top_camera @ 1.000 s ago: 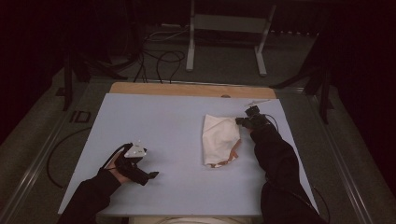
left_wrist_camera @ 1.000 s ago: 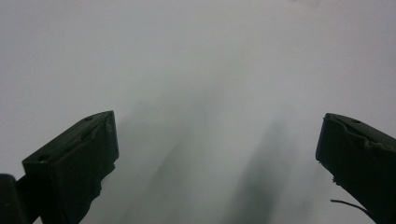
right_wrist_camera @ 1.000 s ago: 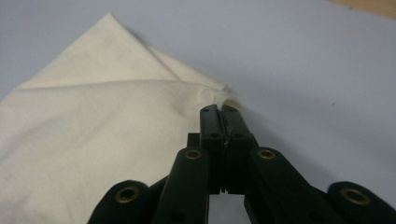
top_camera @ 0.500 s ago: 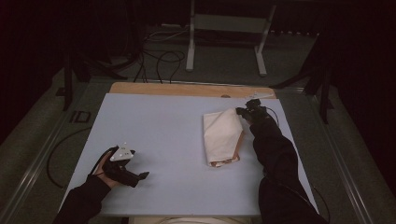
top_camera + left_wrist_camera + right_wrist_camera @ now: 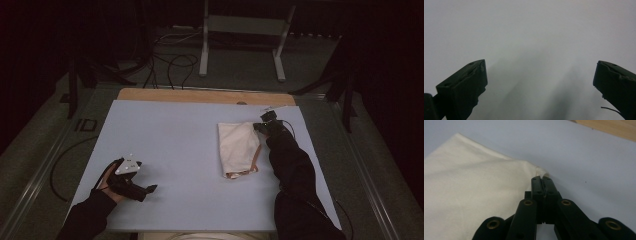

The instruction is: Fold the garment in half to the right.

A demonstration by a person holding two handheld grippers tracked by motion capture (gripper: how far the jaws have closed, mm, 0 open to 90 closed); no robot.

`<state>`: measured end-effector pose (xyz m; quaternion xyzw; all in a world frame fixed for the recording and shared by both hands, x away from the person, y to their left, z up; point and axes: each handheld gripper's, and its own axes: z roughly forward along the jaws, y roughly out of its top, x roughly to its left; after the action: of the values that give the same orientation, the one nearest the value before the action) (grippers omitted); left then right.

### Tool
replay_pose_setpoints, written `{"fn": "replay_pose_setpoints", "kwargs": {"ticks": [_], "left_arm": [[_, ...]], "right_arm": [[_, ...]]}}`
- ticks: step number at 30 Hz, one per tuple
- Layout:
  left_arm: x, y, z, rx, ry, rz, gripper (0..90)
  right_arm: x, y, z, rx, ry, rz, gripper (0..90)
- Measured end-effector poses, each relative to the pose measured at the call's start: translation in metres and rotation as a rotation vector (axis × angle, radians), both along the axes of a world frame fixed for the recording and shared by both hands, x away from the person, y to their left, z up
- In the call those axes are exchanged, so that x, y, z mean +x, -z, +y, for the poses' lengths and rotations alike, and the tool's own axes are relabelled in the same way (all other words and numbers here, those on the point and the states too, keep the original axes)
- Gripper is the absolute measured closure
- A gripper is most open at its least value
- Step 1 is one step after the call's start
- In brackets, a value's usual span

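The cream cloth (image 5: pixel 239 148) is looking flatter and neater than a second ago: then it was lying crumpled with a raised fold, and now it is spreading as a smooth folded rectangle on the tabletop (image 5: pixel 165 130). The right gripper (image 5: pixel 262 125), pinching the cloth's far right corner, is sitting a little farther from the person than before, drawing that corner out straight. The left gripper (image 5: pixel 148 189) is resting slightly nearer the tabletop's front left edge than it was a second ago.
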<state>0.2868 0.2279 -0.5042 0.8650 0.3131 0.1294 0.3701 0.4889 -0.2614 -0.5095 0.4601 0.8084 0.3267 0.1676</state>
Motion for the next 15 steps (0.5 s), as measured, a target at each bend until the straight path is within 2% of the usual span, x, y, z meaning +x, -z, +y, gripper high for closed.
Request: {"fn": "replay_pose_setpoints", "kwargs": {"ticks": [6,13,15], "left_arm": [[-0.0007,-0.0009,0.0017,0.0,-0.006,-0.006,0.0],[-0.0007,-0.0006,0.0032,0.003,-0.012,-0.008,0.0],[-0.0007,-0.0007,0.0034,0.003,-0.013,-0.009,0.0]], "right_arm": [[0.0008,0.0087,0.0009,-0.033,0.009,0.024,89.8],[0.0012,0.0084,0.0004,-0.023,0.008,0.03,89.4],[0.0006,0.0074,-0.0002,-0.013,0.012,0.03,86.2]]}}
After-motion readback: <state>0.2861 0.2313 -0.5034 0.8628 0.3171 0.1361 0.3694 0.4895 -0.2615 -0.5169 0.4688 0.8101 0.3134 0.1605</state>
